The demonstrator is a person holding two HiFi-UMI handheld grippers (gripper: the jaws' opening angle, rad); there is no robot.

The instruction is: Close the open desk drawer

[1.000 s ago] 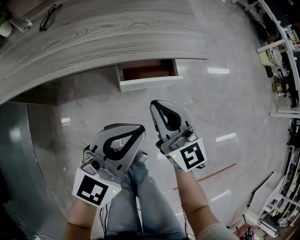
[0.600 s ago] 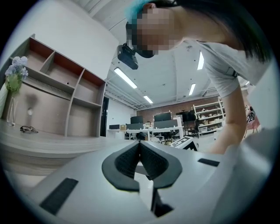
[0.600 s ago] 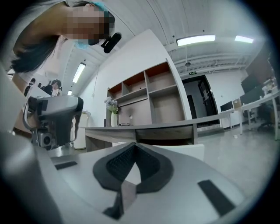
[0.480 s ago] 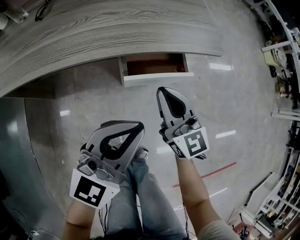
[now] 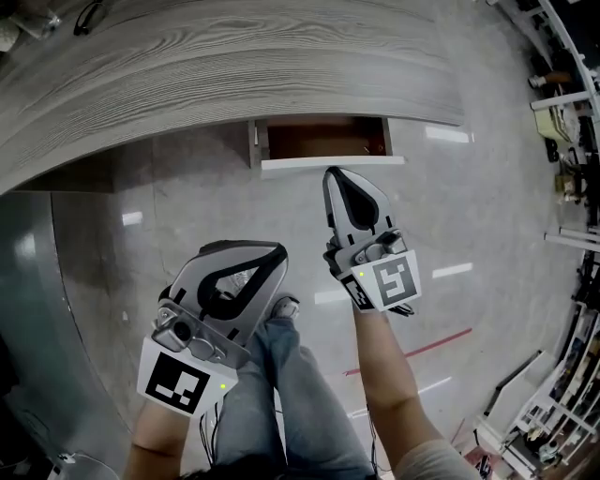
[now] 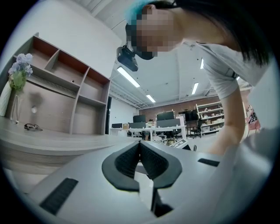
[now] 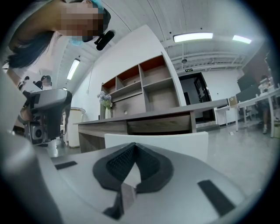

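The drawer stands pulled out from under the grey wood desk, showing a brown inside and a white front panel. My right gripper is shut and empty, its tip right at that panel; whether it touches, I cannot tell. In the right gripper view the white front panel fills the space just behind the closed right gripper. My left gripper hangs lower and to the left over the floor, shut and empty. The left gripper view shows the left gripper angled up across the desk top.
Glasses lie at the desk's far left. The person's jeans leg and shoe are below the grippers. A red floor line runs at the right, with racks and furniture along the right edge. Wall shelves rise behind the desk.
My right gripper has moved forward and now reaches the drawer's white front. The left gripper has stayed about where it was. The drawer looks as far out as before.
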